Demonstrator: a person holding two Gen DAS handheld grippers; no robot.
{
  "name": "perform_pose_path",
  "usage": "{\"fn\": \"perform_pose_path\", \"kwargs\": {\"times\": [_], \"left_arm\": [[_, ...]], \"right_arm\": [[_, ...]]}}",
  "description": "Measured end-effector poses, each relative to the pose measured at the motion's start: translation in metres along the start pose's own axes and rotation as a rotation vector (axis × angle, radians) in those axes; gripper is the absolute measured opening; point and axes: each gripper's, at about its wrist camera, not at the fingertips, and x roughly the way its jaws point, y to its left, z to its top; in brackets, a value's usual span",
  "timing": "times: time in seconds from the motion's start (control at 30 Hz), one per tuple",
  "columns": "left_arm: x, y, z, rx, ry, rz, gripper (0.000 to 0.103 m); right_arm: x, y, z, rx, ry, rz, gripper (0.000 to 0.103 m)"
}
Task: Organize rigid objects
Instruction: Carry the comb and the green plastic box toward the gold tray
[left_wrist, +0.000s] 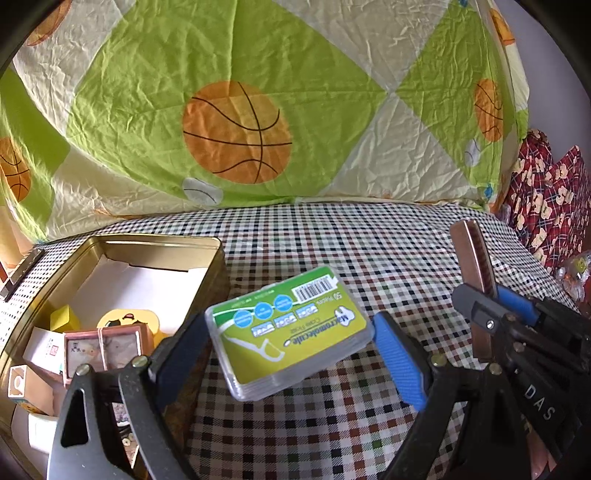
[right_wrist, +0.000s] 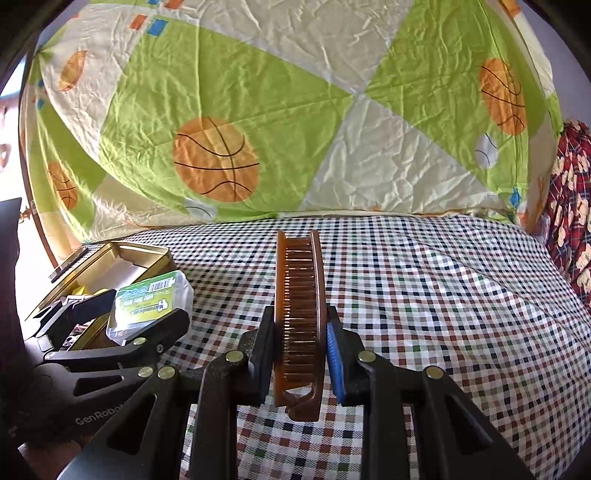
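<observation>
My left gripper (left_wrist: 290, 356) is shut on a clear plastic floss-pick box (left_wrist: 295, 317) with a green label, its jaws wide across the box's ends. It holds the box tilted above the checked cloth, just right of an open gold tin (left_wrist: 155, 239). The tin holds a yellow block (left_wrist: 64, 317), a small brown picture frame (left_wrist: 107, 347) and several small boxes. My right gripper (right_wrist: 300, 326) is shut on a brown folding comb (right_wrist: 299, 273), which stands upright on its edge between the fingers. The same comb (left_wrist: 474, 273) shows at the right of the left wrist view.
A checked cloth (right_wrist: 424, 295) covers the surface. A green and cream quilt with basketball prints (left_wrist: 236, 129) rises behind it. Red patterned fabric (left_wrist: 546, 199) lies at the far right. A flat dark metal piece (left_wrist: 22, 271) lies beside the tin's far left edge.
</observation>
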Motion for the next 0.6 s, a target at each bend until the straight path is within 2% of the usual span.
{"fn": "perform_pose_path", "kwargs": {"times": [0.6], "left_arm": [[-0.019,-0.004,-0.005,0.052,-0.054,0.015,0.092]], "right_arm": [[-0.011,0.005,-0.003,0.002,-0.035,0.028,0.027]]}}
